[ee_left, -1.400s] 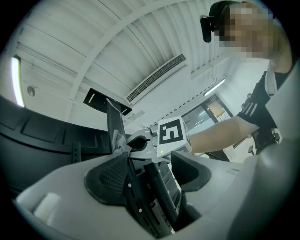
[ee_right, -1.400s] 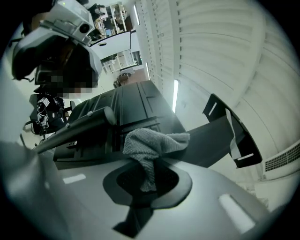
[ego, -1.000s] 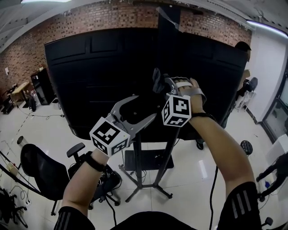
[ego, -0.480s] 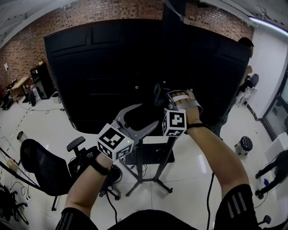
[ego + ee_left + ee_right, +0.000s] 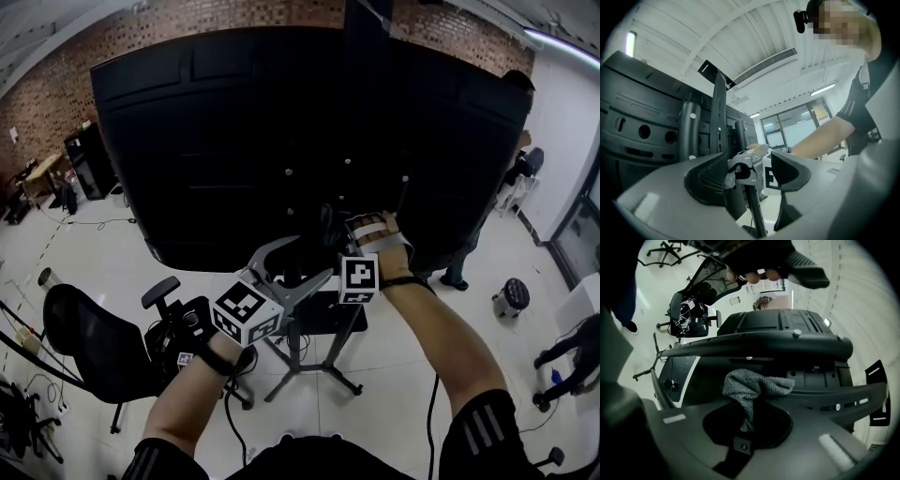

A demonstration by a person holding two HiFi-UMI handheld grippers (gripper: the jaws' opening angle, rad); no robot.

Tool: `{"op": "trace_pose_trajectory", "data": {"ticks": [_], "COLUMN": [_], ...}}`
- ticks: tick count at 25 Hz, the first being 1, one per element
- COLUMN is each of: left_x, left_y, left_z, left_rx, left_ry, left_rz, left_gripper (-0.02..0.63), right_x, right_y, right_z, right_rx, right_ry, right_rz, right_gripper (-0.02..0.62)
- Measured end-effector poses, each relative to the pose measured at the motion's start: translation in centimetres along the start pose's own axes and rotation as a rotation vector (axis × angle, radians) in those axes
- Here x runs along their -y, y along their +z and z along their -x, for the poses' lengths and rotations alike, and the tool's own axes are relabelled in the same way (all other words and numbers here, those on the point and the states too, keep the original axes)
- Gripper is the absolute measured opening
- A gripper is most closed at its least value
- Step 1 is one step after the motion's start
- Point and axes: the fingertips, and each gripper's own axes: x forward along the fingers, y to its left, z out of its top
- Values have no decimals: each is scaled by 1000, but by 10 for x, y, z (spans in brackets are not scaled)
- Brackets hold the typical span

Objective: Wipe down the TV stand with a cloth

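Jaws of the right gripper (image 5: pixel 748 420) pinch the grey cloth (image 5: pixel 754 383), its free end seemingly touching the TV stand (image 5: pixel 292 339) post, which runs upright straight ahead, while the left gripper (image 5: pixel 749 174), jaws spread and empty, hangs just beside it.

You are holding the left gripper (image 5: pixel 749 164) with its jaws standing apart and nothing sitting between them, and it is pointing at the stand (image 5: pixel 718 117) behind the TV (image 5: pixel 637 126), whose black back is filling the left side. Beyond the gap, your right gripper (image 5: pixel 735 174) is holding a bit of pale cloth (image 5: pixel 728 181) by the stand's upright. Your right arm (image 5: pixel 820 140) is reaching in from the right, with windows (image 5: pixel 797 124) showing behind it.
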Motion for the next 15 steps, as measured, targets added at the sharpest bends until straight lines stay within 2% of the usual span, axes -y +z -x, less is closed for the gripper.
{"op": "trace_pose_trajectory", "data": {"ticks": [11, 15], "left_x": [7, 6], "left_y": [-41, -48], "left_z": [5, 7], "left_rx": [-42, -43], "left_ry": [25, 42], "left_rz": [76, 99], "left_gripper": [316, 316], "right_x": [-63, -49], "right_y": [9, 23], "right_z": [-16, 5], "right_rx": [16, 119], "right_ry": [106, 111], "right_rz": [-46, -205], "right_gripper": [29, 29]}}
